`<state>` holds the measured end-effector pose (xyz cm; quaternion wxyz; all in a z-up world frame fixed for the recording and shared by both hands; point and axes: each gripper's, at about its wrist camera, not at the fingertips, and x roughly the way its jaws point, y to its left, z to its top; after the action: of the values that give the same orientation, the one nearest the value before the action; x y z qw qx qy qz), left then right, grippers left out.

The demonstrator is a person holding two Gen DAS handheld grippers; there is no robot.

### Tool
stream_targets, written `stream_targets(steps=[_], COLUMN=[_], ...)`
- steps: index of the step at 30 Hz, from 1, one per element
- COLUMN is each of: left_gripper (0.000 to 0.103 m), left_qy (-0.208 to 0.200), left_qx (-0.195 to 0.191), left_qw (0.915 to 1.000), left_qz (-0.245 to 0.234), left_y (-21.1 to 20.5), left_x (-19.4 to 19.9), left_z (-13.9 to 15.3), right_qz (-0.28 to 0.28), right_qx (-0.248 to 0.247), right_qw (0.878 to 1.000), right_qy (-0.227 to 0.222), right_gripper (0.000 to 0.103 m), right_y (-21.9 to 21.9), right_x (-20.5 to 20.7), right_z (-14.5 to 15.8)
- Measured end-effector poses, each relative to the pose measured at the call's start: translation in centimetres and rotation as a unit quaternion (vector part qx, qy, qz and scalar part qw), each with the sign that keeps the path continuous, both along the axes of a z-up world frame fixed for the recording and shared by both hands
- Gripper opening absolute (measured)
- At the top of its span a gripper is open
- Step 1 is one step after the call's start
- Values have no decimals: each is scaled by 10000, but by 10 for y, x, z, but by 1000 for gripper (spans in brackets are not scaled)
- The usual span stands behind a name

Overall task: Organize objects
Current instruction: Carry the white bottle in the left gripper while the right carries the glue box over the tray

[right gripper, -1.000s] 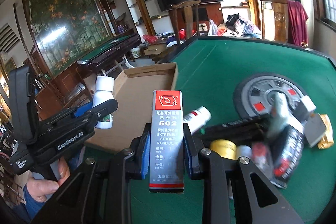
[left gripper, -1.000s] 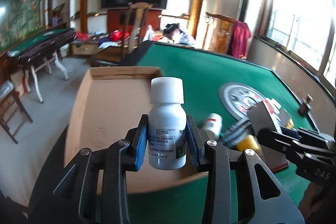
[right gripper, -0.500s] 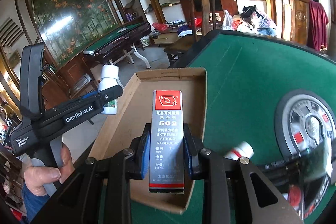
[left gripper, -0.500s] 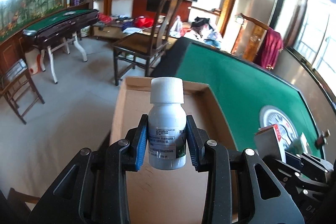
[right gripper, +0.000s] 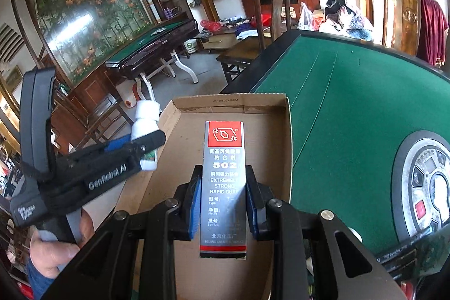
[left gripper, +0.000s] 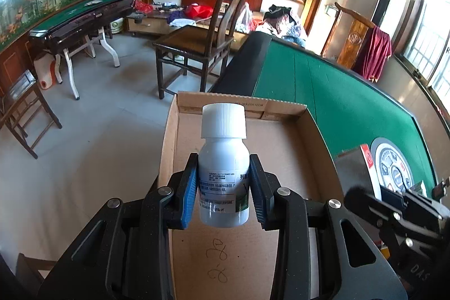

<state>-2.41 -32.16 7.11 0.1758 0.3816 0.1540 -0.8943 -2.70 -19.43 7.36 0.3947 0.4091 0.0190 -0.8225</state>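
Observation:
My left gripper (left gripper: 223, 187) is shut on a white plastic bottle (left gripper: 223, 167) with a ribbed white cap, held upright over the open cardboard box (left gripper: 242, 108). My right gripper (right gripper: 223, 204) is shut on a tall grey and red 502 glue box (right gripper: 224, 187), also upright above the cardboard box (right gripper: 230, 103). In the right wrist view the left gripper (right gripper: 140, 148) with the bottle (right gripper: 144, 125) hangs over the box's left wall. In the left wrist view the glue box (left gripper: 357, 173) shows at the right, over the box's right side.
The cardboard box sits on the left end of a green felt table (left gripper: 323, 86) with a round metal centre plate (left gripper: 393, 167). A wooden chair (left gripper: 197, 44) and a second green table (left gripper: 76, 16) stand on the tiled floor beyond. A hand (right gripper: 56, 243) grips the left tool.
Both grippers have swung left from the cluttered part of the table to above the cardboard box, each keeping its object. The loose items on the felt have slid out of view.

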Motion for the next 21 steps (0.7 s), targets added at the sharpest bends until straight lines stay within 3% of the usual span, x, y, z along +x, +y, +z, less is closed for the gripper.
stream_targets(steps=[9, 21], left_gripper=[34, 34], left_qy=[-208, -570], left_qx=[-141, 191], left_qw=[9995, 9974], left_qz=[-189, -394], left_y=[2, -18], left_x=[-13, -25], left_z=[-4, -19], right_qz=[-219, -132], right_qx=[-55, 177], right_qw=[9992, 9981], right_qy=[-328, -576], right_gripper=[26, 26], right_y=[-11, -39], right_x=[-25, -41], right_z=[-7, -17])
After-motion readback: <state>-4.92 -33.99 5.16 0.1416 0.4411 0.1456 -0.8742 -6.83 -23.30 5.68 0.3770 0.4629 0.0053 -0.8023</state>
